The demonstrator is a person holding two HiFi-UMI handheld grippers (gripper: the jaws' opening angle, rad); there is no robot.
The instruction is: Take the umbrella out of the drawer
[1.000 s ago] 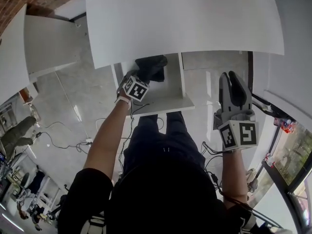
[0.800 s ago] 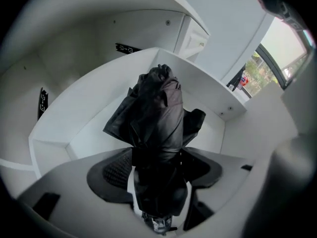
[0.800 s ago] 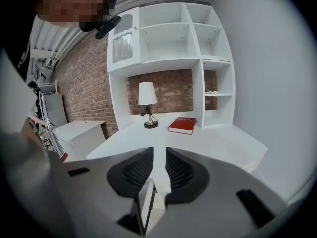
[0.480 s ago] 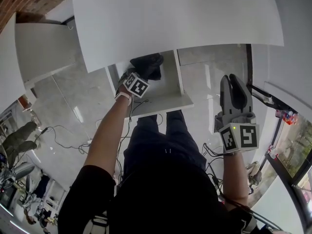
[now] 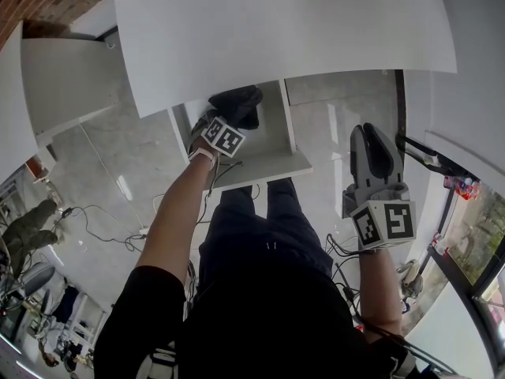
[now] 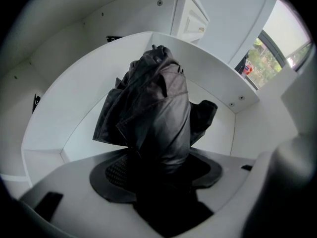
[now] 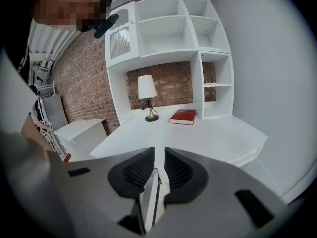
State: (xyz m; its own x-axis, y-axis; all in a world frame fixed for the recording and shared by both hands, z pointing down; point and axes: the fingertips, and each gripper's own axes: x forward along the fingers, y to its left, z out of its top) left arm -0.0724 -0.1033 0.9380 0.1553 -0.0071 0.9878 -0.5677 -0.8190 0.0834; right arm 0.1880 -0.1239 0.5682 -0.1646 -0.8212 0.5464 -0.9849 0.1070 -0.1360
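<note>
A black folded umbrella point(image 5: 238, 103) lies in the open white drawer point(image 5: 276, 158) under the desk. My left gripper point(image 5: 215, 122) points straight down into the drawer. In the left gripper view the umbrella point(image 6: 158, 108) rises from between the dark pads point(image 6: 115, 173), which are shut on its lower part; the left gripper point(image 6: 163, 180) hides the end it holds. My right gripper point(image 5: 372, 135) hangs in the air to the right of the drawer. Its jaws are closing, with a narrow gap and nothing between them in the right gripper view point(image 7: 158, 166).
The white desk top point(image 5: 292, 30) overhangs the drawer's back. A lamp point(image 7: 146, 97), a red book point(image 7: 183, 116) and white shelves point(image 7: 168, 29) stand at the desk's far side. A low white cabinet point(image 5: 67, 73) is at the left. Cables point(image 5: 102, 227) trail on the floor.
My left gripper has sunk a little deeper into the drawer at the umbrella. The right gripper has dropped slightly and its jaws have narrowed.
</note>
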